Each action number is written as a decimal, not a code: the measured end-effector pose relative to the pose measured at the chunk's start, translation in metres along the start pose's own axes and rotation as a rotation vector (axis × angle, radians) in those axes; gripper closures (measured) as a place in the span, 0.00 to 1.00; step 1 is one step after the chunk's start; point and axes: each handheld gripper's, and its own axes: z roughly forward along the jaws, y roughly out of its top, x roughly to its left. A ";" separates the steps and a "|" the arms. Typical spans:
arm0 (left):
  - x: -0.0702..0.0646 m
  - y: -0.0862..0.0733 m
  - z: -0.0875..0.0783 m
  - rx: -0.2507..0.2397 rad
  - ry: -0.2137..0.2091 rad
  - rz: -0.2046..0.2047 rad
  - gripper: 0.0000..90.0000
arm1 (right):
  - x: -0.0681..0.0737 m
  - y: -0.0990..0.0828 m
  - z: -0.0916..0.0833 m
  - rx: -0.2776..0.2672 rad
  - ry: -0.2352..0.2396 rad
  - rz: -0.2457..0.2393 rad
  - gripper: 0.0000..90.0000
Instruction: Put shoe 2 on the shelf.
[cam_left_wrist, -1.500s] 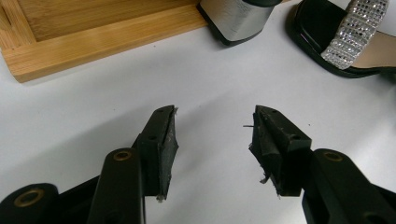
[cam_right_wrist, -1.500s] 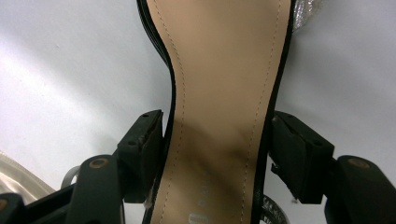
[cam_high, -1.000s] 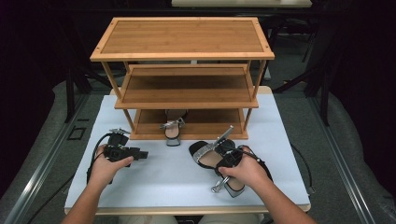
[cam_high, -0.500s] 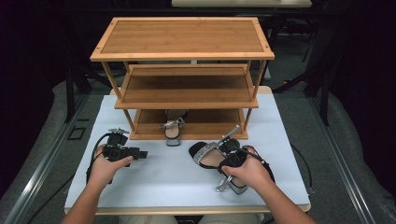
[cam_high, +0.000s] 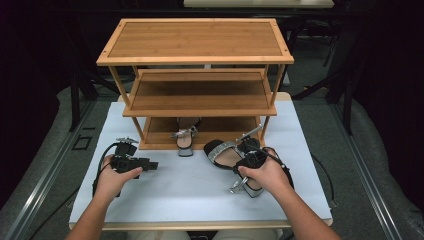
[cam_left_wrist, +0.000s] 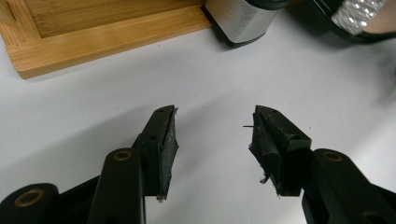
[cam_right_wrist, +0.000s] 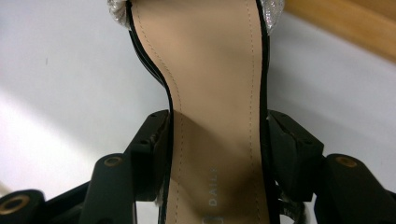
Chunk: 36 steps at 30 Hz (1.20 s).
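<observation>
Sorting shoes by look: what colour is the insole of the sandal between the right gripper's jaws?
Beige insole with black edging; clearest in the right gripper view.

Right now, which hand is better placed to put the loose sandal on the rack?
Right. Its tool already straddles the sandal at the narrow waist, pads against both edges. The left tool is open over bare table, holding nothing.

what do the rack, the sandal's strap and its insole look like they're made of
The rack looks like bamboo or light wood with a smooth finish: fine parallel grain, honey colour. The sandal's front strap seems covered in small silver stones or glitter, since it sparkles. The insole looks like smooth beige leather or imitation, with stitching along the edge; which one is unclear.
</observation>
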 end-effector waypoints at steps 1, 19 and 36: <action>0.000 0.000 0.000 0.001 0.000 0.000 0.55 | 0.000 0.004 0.001 0.005 -0.011 0.015 0.47; 0.003 0.000 0.002 0.010 -0.001 -0.001 0.55 | -0.008 0.046 0.033 -0.044 -0.061 0.148 0.47; 0.001 -0.001 0.004 0.011 0.001 0.000 0.55 | 0.000 0.036 0.007 -0.086 -0.070 0.068 0.42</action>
